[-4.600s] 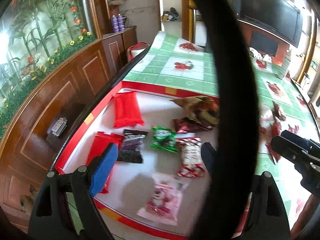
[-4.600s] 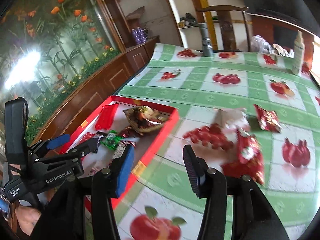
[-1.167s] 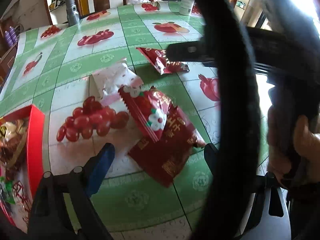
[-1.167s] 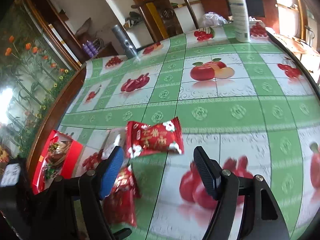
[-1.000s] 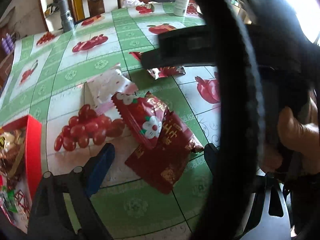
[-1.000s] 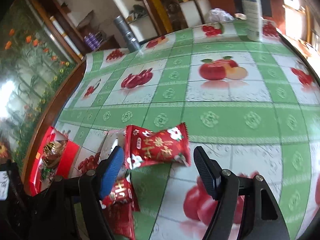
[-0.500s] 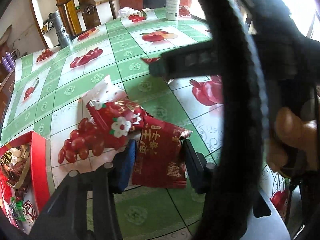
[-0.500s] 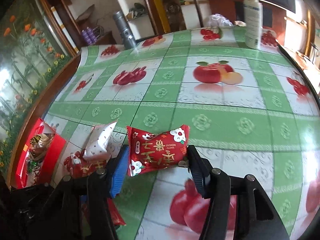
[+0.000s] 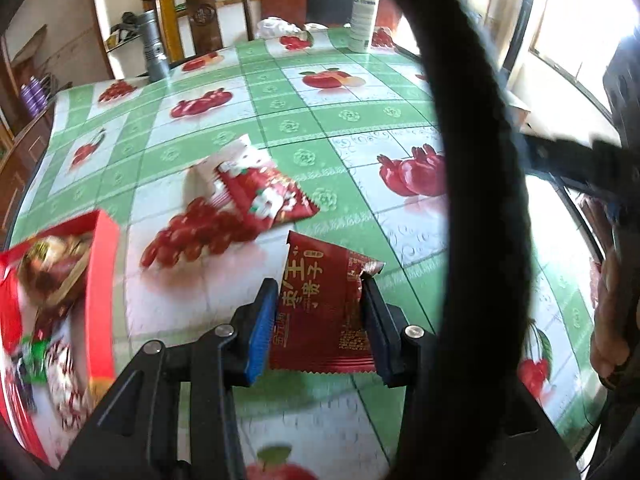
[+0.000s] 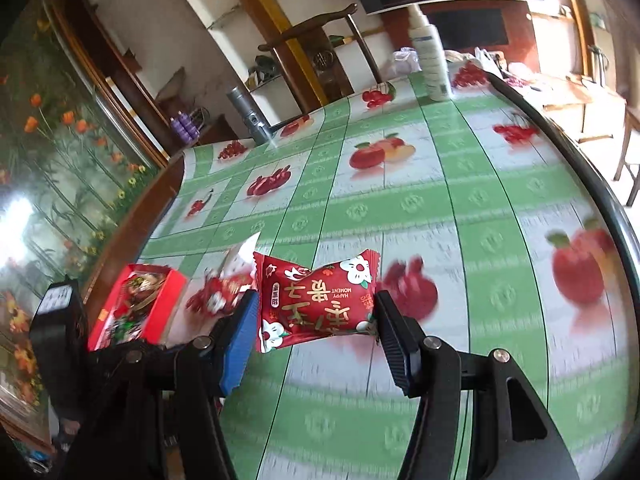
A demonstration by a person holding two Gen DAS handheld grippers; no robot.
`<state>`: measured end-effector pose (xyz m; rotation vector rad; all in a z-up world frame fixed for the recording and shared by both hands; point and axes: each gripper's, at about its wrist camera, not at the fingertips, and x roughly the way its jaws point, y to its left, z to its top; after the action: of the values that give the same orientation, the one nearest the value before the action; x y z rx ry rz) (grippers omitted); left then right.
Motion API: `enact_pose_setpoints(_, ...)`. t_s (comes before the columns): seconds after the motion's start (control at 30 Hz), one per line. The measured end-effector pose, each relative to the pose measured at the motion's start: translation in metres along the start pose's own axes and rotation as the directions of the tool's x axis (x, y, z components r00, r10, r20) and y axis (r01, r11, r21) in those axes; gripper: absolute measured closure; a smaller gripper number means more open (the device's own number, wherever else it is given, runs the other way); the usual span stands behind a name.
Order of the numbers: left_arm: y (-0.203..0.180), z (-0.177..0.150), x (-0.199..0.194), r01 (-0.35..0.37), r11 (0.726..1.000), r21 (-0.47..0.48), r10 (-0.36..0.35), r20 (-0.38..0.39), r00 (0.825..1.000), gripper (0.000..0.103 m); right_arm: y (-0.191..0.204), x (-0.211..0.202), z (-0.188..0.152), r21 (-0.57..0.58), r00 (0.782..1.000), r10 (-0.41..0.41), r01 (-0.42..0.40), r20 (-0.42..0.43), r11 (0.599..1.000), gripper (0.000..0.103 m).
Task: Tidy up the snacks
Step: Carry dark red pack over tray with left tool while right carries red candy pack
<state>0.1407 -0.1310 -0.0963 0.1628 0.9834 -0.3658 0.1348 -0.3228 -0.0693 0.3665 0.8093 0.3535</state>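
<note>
Left gripper (image 9: pixel 320 312): we have its jaws closed on the sides of a dark red packet (image 9: pixel 320 304), which hangs flat between the pads, its upper half free ahead of them. Right gripper (image 10: pixel 316 320): its jaws pinch a bright red flowered packet (image 10: pixel 316 300) at its 2 crimped ends, the puffed middle bulging between. Both packets appear lifted off the worktop (image 10: pixel 440 200), though the blur makes the clearance hard to judge.

Outward from the left jaws, 1 more red flowered packet (image 9: pixel 268 200) lies on the cloth, overlapping a white packet (image 9: pixel 240 156); these 2 are not yet collected. Further left stands the red tray (image 9: pixel 106 272), with several snacks inside, near the worktop's edge. We judge the tray to be the goal for both held packets.

Risks from here:
- The dark red packet is held only by its thin edges; a quick swing could let the slick foil slide out.
- The right packet is air-filled; more squeeze could burst it, less could drop it.
- Both grippers head for 1 tray, so they may collide over its rim.
- A release too near the tray's wall could leave a packet propped on the rim or off the worktop.
</note>
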Motion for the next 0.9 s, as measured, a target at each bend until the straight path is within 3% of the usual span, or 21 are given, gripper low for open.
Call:
enact_pose_setpoints(0.5, 0.004, -0.041, -0.065, -0.158, 0.981, -0.115, 0.166, 0.065, 0.984, 0.059, 0.018, -0.063, -0.051, -0.029, 0.999, 0.001, 0.0, 0.038, 1.0, 0.045)
enact_pose_setpoints(0.77, 0.009, -0.048, -0.088, -0.276, 0.946, -0.172, 0.295, 0.098, 0.95, 0.059, 0.037, -0.066, -0.068, -0.052, 0.999, 0.029, -0.027, 0.032, 0.998, 0.045)
enact_pose_setpoints(0.9, 0.016, -0.052, -0.094, -0.302, 0.932, -0.199, 0.326, 0.101, 0.94, 0.059, 0.048, -0.062, -0.074, -0.07, 0.999, 0.049, -0.047, 0.017, 0.996, 0.045)
